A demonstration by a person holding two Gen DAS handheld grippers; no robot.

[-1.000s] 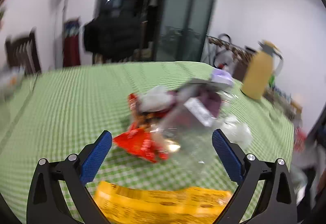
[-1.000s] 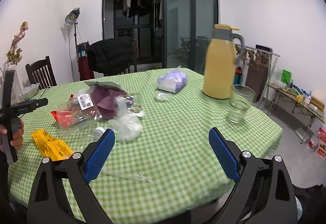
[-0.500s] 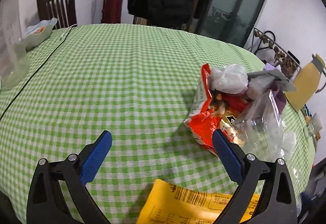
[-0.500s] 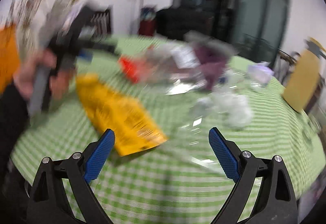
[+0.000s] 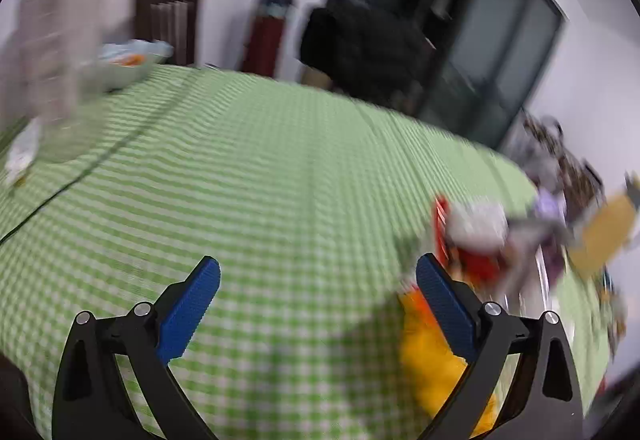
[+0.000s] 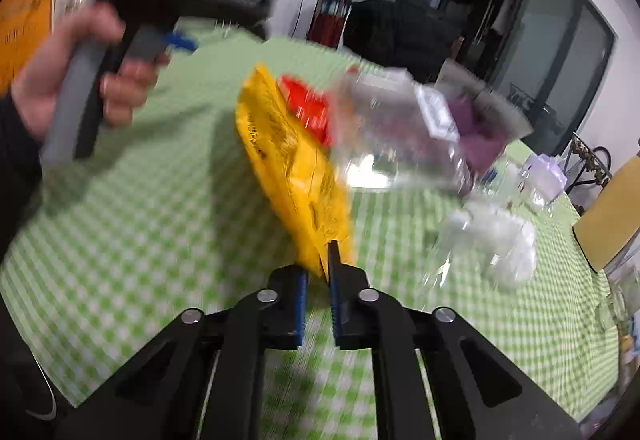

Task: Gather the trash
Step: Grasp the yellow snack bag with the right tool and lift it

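My right gripper (image 6: pixel 318 268) is closing its jaws, and the pads pinch the near corner of a yellow snack wrapper (image 6: pixel 296 164), which stands up off the green checked cloth (image 6: pixel 160 224). Behind it lie a red wrapper (image 6: pixel 304 104) and a clear plastic bag (image 6: pixel 392 136) with purple scraps inside. My left gripper (image 5: pixel 318 280) is open over bare cloth with nothing between its fingers. The yellow wrapper (image 5: pixel 424 352) and red wrapper (image 5: pixel 476 264) sit just right of its right finger. A hand (image 6: pixel 72 72) holds that gripper at the upper left of the right wrist view.
Crumpled clear plastic (image 6: pixel 492 240) lies right of the pile. A yellow thermos (image 6: pixel 612 228) and a glass (image 6: pixel 620 296) stand at the right edge. A tall glass vase (image 5: pixel 52 52), a bowl (image 5: pixel 128 64) and a dark cable (image 5: pixel 80 176) sit at the far left.
My right gripper went from wide open to shut on the yellow wrapper's corner. The left gripper swung left, so the trash pile slid to the right of its view.
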